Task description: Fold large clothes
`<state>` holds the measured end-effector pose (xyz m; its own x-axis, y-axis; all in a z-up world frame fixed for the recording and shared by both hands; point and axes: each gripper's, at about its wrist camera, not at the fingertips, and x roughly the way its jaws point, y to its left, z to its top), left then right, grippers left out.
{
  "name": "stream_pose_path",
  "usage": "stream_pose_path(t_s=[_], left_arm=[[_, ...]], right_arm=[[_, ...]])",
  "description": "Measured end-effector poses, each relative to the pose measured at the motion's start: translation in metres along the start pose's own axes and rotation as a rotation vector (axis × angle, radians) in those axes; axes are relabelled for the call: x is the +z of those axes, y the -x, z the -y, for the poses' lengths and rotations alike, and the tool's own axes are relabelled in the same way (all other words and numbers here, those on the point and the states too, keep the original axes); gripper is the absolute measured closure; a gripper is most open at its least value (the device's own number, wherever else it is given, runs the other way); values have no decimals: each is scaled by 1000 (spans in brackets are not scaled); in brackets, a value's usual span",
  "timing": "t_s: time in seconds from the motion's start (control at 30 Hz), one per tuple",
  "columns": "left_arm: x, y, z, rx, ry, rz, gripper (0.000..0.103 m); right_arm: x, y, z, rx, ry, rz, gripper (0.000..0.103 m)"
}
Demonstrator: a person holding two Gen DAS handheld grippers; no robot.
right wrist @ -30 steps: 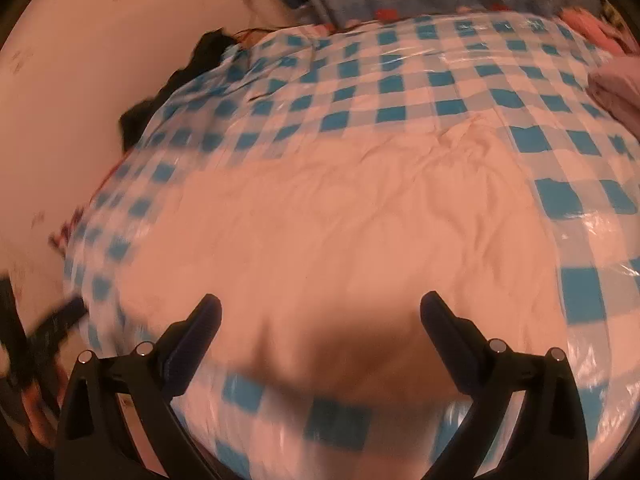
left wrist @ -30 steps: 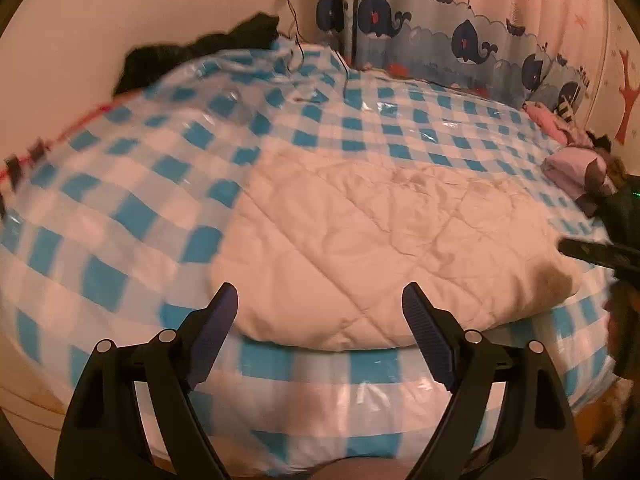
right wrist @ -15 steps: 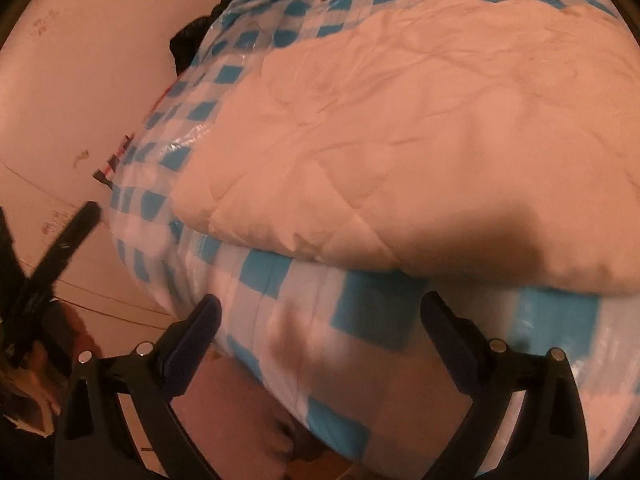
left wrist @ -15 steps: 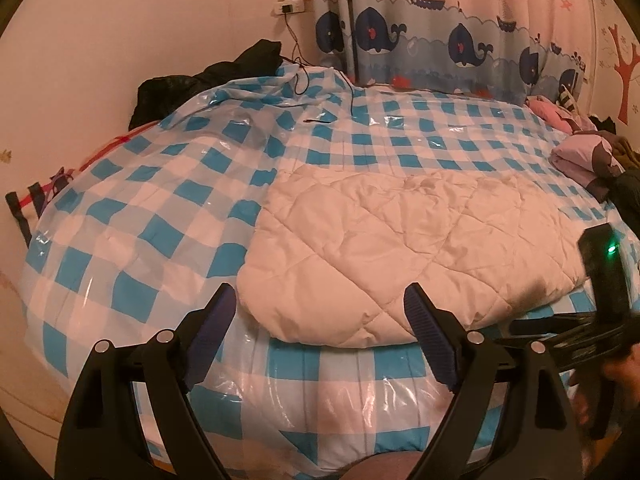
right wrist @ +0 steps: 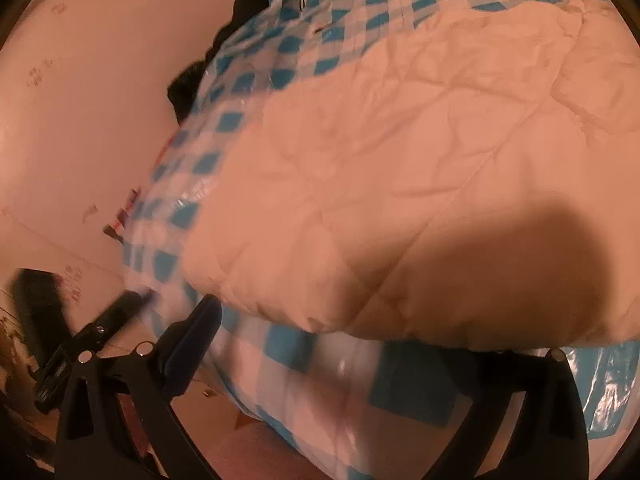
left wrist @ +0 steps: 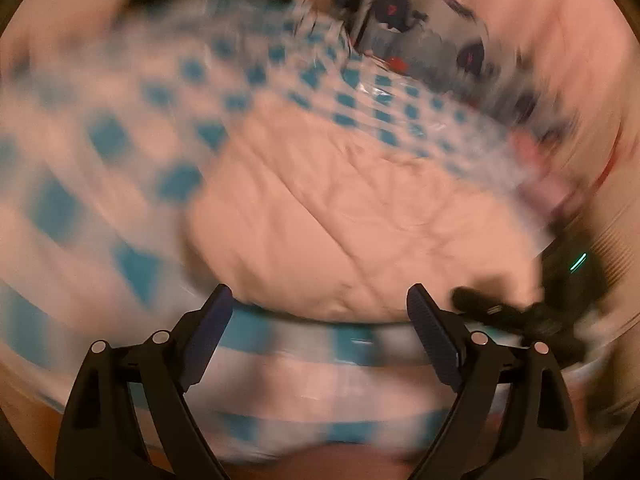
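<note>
Quilt: pale quilted cover (left wrist: 360, 216) lying folded and flat on the bed, its near rounded edge close to the bed's front edge; in the right wrist view it (right wrist: 420, 168) fills the frame from about 9 o'clock round to 3 o'clock.
Bed cover: glossy blue-and-white checked sheet (left wrist: 120, 184) under the quilt, showing at 9 to 12 o'clock of it in the left wrist view, and draping down the bed's front below the quilt's edge (right wrist: 304, 392).
Left gripper: (left wrist: 320, 332) jaws have just been opening and stand wide apart, nothing between them; both fingertips sit at the quilt's near edge, whether touching cannot be told through the heavy blur.
Right gripper: (right wrist: 380, 340) left finger (right wrist: 192, 344) lies in front of the checked drape below the quilt's corner; the right finger's tip is hidden under the overhanging quilt edge, so whether it grips cannot be told. It also shows as a dark shape (left wrist: 532, 312) at 3 o'clock of the left one.
Background: whale-print curtain (left wrist: 400, 28) at 12 o'clock, dark clothing (right wrist: 208, 68) by the wall at 10 o'clock.
</note>
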<state>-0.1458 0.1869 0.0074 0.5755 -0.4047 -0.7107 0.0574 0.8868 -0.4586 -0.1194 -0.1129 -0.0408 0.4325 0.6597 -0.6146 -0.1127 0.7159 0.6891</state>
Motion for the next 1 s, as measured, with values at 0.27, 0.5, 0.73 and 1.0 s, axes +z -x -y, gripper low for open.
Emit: stream_pose_path(t_s=[0.27,0.5,0.73,1.0], left_arm=[[-3,-41,-74,-418,495,-83,18],[-21,-69,-94,-442,644,-89,17],[-6,-107,-94,-419,665,-87,14],[6,-102,-90,-400,684,8,13]], right_arm=[[19,11,-3,63,-43,37,7],[28,21,4,115,-88,61,7],[28,20,6,120,-86,45,7],[4,93,39,41,-74,72,7]])
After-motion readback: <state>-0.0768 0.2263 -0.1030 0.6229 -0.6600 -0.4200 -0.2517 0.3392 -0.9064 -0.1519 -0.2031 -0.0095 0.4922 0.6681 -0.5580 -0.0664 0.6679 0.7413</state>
